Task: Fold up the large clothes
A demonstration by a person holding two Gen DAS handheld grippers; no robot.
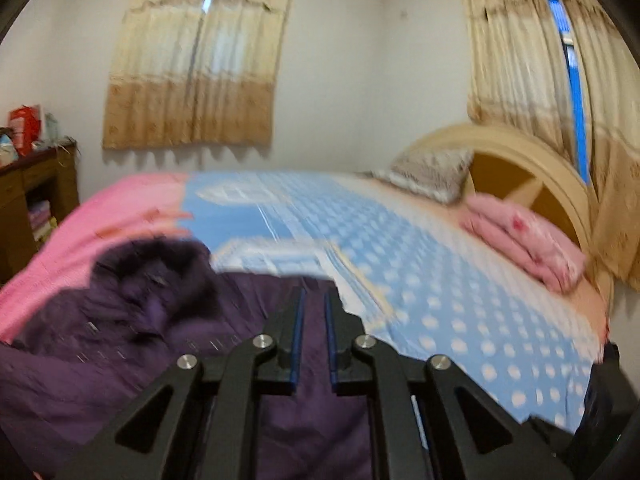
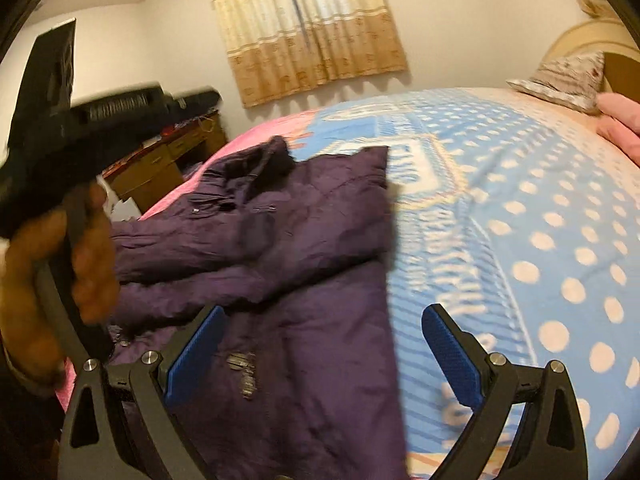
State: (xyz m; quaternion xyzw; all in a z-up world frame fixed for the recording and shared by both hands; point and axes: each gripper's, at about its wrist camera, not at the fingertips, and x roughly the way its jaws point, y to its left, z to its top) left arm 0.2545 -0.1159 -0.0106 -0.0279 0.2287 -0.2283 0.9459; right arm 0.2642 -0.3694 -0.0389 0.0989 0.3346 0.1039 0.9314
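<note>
**Grippers above the purple coat on the bed**

Left gripper [image 1: 313, 300]: the two black fingers with blue pads stand almost together, only a thin slit showing between them, and no cloth is caught in that slit. Purple fabric fills the view directly beneath and behind the fingers. From the right wrist view the same tool shows at the upper left as a blurred black body, with a hand [image 2: 60, 256] wrapped around its grip.

Right gripper [image 2: 322, 344]: the jaws are spread wide, blue pads facing each other across a broad gap. Nothing is held — the pads touch no cloth, and the coat and sheet show in the gap.

Purple coat [image 2: 280, 248]: it lies on the near left part of the bed, collar end away from the cameras. A dark furry collar [image 1: 160, 264] sits at the far end. A sleeve lies across the body toward the left. The coat's right edge runs straight against the bare sheet.

Bed surface — a blue sheet [image 2: 540, 220] with pale dots, and a pink cover [image 1: 100, 220] at the left side beyond the collar.

Further out: a grey pillow [image 1: 432, 172] and a folded pink blanket [image 1: 532, 240] lie by the curved headboard [image 1: 532, 148]. Tan curtains [image 1: 192, 80] hang on the far wall. A wooden desk [image 2: 160, 164] stands to the left of the bed.
</note>
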